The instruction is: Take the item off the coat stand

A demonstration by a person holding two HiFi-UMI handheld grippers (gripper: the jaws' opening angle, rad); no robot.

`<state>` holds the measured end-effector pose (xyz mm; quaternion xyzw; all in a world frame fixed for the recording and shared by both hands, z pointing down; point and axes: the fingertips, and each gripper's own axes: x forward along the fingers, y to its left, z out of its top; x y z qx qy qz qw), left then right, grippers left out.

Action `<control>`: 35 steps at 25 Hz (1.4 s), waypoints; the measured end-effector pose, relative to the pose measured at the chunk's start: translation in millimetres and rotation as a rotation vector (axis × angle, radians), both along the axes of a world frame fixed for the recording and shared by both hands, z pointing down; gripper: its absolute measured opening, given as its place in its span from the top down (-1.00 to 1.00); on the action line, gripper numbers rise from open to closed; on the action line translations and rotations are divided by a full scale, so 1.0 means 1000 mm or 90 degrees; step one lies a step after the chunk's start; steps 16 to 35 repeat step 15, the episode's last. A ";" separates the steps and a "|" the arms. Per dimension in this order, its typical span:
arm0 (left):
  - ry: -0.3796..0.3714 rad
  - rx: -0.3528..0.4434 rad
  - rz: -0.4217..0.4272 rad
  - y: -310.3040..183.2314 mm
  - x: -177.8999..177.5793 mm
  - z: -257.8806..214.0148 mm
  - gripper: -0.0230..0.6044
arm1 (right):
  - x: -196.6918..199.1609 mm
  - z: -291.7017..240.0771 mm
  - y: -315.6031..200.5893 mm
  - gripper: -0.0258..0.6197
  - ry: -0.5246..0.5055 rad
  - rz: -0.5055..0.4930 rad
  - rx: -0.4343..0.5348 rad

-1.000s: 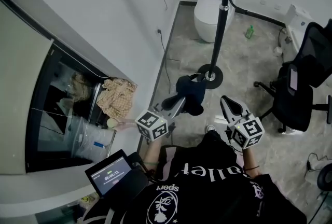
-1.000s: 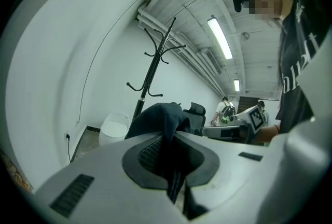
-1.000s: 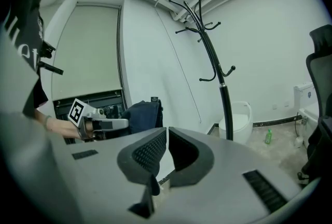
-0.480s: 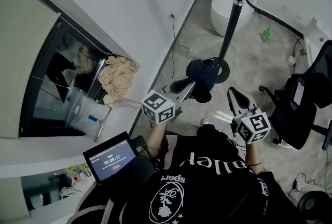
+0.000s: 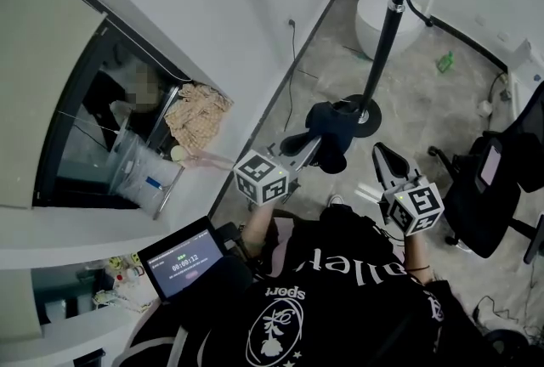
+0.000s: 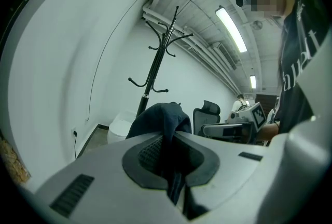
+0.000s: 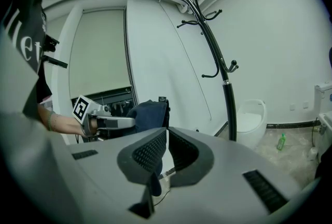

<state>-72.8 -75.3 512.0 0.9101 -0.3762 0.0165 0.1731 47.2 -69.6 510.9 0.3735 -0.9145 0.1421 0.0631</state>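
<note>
Dark navy cloth item (image 5: pixel 333 129) stays clamped in your left gripper's (image 5: pixel 310 140) jaws, carried clear of the black metal coat stand's (image 5: pixel 388 34) hooks, so removal looks done; your right gripper's (image 5: pixel 380 155) jaws sit closed and empty.

Dark navy garment (image 5: pixel 330 129), black coat stand (image 5: pixel 382 51), beige checked cloth (image 5: pixel 197 115)

I found the item (image 5: pixel 331 129) to be soft, matt dark cloth; the coat stand (image 5: pixel 387 30) glossy black metal; my left gripper (image 6: pixel 171 140) smooth matt grey plastic with ribbed dark pads (image 6: pixel 148 154).
</note>
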 end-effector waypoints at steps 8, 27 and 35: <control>-0.012 -0.009 0.000 -0.017 0.006 0.005 0.87 | 0.013 0.004 -0.010 0.85 -0.006 0.011 -0.010; -0.021 -0.027 -0.004 -0.023 0.016 0.011 0.87 | 0.028 0.006 -0.018 0.85 -0.014 0.018 -0.017; -0.021 -0.027 -0.004 -0.023 0.016 0.011 0.87 | 0.028 0.006 -0.018 0.85 -0.014 0.018 -0.017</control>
